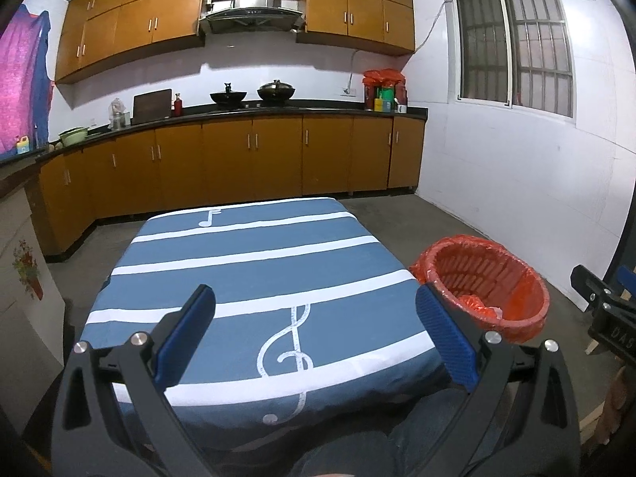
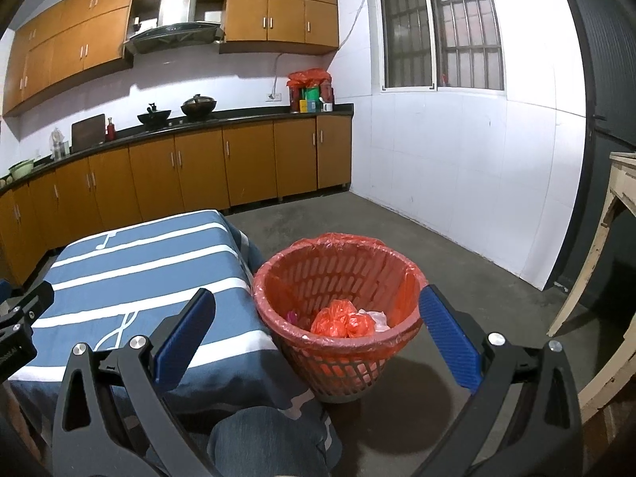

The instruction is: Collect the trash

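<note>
A red mesh trash basket (image 2: 338,278) lined with a red plastic bag stands on the floor at the table's right side; it also shows in the left wrist view (image 1: 489,278). Inside it lie crumpled red bags (image 2: 344,320) and some white scraps (image 2: 373,316). My right gripper (image 2: 316,318) is open and empty, held above the basket's near rim. My left gripper (image 1: 316,318) is open and empty above the near part of the table with the blue striped cloth (image 1: 254,278). No loose trash shows on the cloth.
Kitchen cabinets and a black counter (image 1: 246,113) with pots run along the far wall. A white tiled wall with a window (image 1: 516,39) is at the right. A pale wooden table (image 2: 620,198) stands at the far right. The person's knee (image 2: 262,441) is below.
</note>
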Available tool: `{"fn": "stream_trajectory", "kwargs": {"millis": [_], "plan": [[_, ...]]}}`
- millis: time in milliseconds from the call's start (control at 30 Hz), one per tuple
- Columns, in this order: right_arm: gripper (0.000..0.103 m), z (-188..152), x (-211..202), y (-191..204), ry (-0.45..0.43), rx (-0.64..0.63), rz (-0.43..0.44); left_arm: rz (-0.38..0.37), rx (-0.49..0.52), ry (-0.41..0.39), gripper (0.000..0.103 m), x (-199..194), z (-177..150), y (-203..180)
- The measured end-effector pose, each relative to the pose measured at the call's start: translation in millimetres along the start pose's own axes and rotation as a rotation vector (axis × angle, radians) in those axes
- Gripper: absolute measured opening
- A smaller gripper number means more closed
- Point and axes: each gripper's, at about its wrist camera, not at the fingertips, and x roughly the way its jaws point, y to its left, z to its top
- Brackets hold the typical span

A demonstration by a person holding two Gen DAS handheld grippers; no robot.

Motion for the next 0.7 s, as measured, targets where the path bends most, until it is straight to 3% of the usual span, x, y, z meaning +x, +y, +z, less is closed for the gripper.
{"fn": "stream_trajectory", "kwargs": {"millis": [700], "plan": [[0.101, -8, -16, 8, -0.018, -0.014, 0.011, 0.052, -0.015, -0.045, 0.099, -32, -16, 5]]}}
